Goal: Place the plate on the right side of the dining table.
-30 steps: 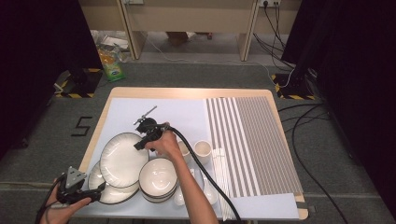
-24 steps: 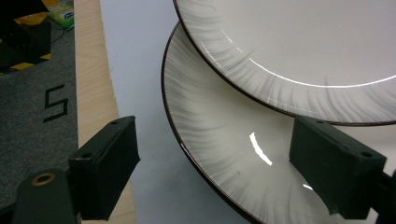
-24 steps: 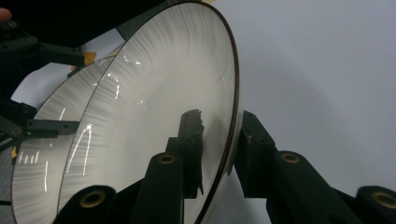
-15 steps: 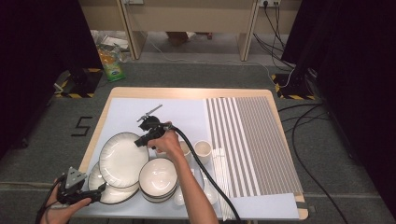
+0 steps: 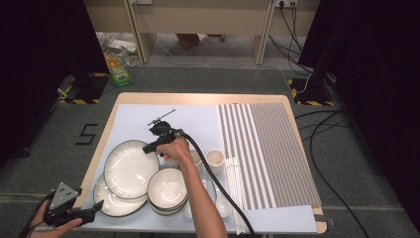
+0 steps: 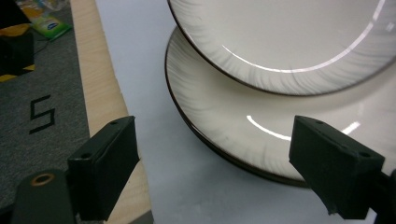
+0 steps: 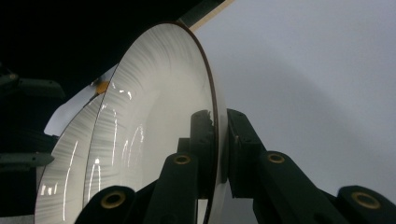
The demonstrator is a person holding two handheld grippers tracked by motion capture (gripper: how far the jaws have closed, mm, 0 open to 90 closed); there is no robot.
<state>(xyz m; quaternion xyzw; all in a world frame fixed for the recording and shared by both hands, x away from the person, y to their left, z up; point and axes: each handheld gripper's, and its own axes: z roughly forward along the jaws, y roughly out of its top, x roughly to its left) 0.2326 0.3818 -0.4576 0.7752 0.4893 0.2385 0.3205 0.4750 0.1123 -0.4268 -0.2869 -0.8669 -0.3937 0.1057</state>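
Observation:
Two white plates with dark rims lie overlapped at the table's near left, the upper plate resting on the lower plate. My right gripper is at the upper plate's far rim. In the right gripper view its jaws have just been closing and now clamp that upper plate's rim, so the right gripper is shut on it. My left gripper hovers off the table's near left corner. The left gripper is open with nothing between its jaws, and faces the lower plate and upper plate.
Stacked bowls sit right of the plates, under my right forearm. A small cup, white sticks and a spoon lie beside a striped mat. The wooden table edge is near my left jaw.
My left gripper has shifted a little to the left, near the table's corner. The right gripper has stayed at the upper plate's far rim.

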